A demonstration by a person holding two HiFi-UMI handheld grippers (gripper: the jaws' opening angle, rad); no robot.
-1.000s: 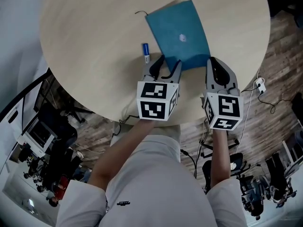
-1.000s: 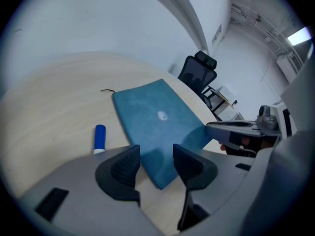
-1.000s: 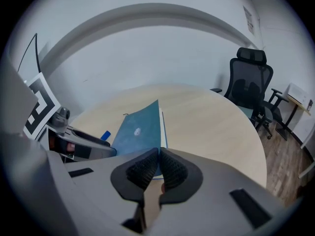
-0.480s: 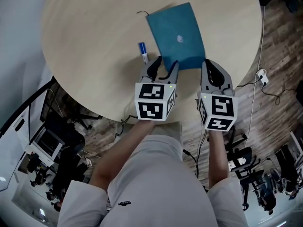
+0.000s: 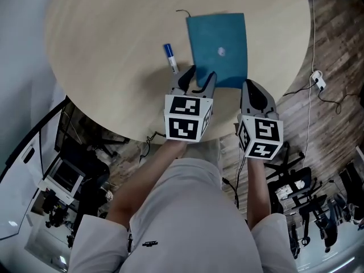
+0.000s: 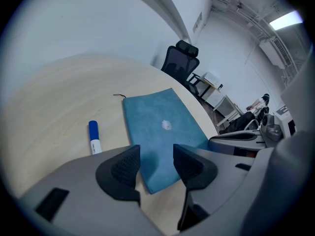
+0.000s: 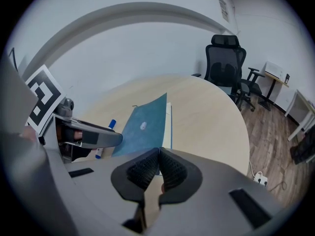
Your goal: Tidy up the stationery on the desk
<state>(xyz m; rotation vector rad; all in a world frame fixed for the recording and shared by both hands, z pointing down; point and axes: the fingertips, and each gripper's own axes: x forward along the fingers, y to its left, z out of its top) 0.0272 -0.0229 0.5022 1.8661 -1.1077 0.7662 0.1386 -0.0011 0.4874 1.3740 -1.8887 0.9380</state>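
Closest to me are my two arms running out to the checkered cubes, and past those the business ends. My right gripper (image 7: 158, 154) has its jaws squeezed together on the near right corner of the blue notebook (image 5: 219, 44), pinching the cover close to the edge of the table (image 5: 108, 56). From that side the cover looks tipped up a bit off the white pages under it. My left gripper (image 6: 156, 157) sits just beside it with the jaws apart and nothing clamped, hovering over the notebook's near left corner, and I honestly can't tell if the tips touch the cover. The notebook lies on the round wooden table, near my edge, long side pointing away from me. It's got a small pale spot (image 5: 221, 51) in the middle of the cover and a thin dark cord (image 5: 182, 11) poking out at the far left corner. Just left of it, not touching, is a marker (image 5: 170, 57) with a blue cap and white body, lying on the wood with the cap end away from me. Way past the table there's a black office chair (image 7: 225, 63) by the white wall, and down on the wooden floor to my right a white power strip (image 5: 314, 79) with its cable.
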